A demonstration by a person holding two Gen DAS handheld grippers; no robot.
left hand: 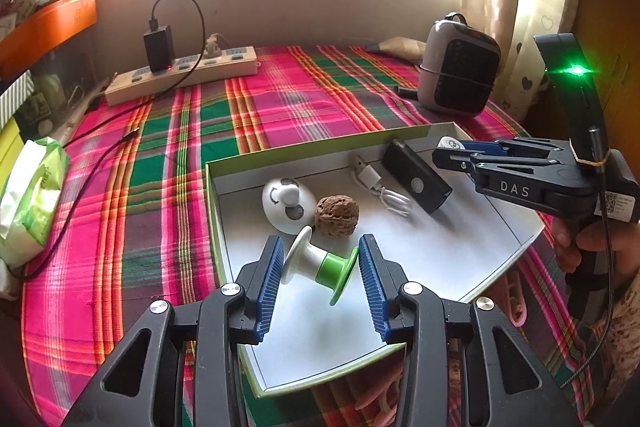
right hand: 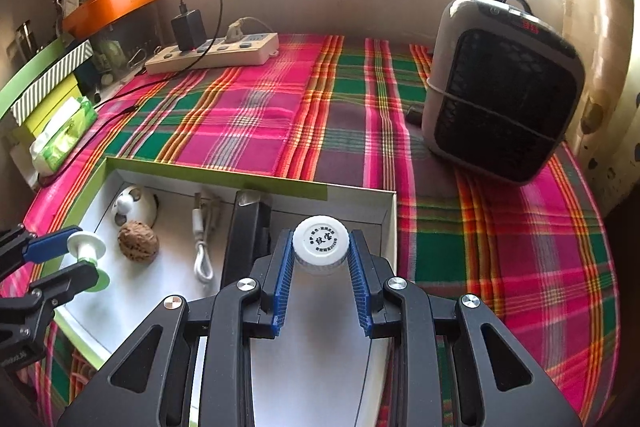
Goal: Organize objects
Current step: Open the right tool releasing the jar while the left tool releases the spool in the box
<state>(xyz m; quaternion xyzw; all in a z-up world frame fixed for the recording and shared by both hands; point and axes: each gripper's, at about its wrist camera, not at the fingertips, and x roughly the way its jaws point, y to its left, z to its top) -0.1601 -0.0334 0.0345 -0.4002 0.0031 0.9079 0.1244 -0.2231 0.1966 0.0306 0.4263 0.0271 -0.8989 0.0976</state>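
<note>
A shallow white box with a green rim (left hand: 472, 259) (right hand: 352, 199) lies on the plaid cloth. In it are a white egg-shaped toy (left hand: 286, 205), a walnut (left hand: 336, 215) (right hand: 138, 241), a white USB cable (left hand: 378, 187) (right hand: 202, 251) and a black oblong device (left hand: 416, 177) (right hand: 244, 235). My left gripper (left hand: 321, 247) (right hand: 85, 253) is shut on a white and green spool (left hand: 320, 265) (right hand: 86, 247), held over the box's near part. My right gripper (right hand: 320, 235) (left hand: 440, 149) is shut on a small white-capped bottle (right hand: 320, 247) (left hand: 450, 143) above the box's right end.
A grey and black heater (right hand: 500, 95) stands at the right. A power strip with a black charger (left hand: 180, 71) lies at the back left, and its black cable trails forward. A green tissue pack (left hand: 28, 199) and stacked boxes sit at the left. A hand (left hand: 576, 247) grips the right tool.
</note>
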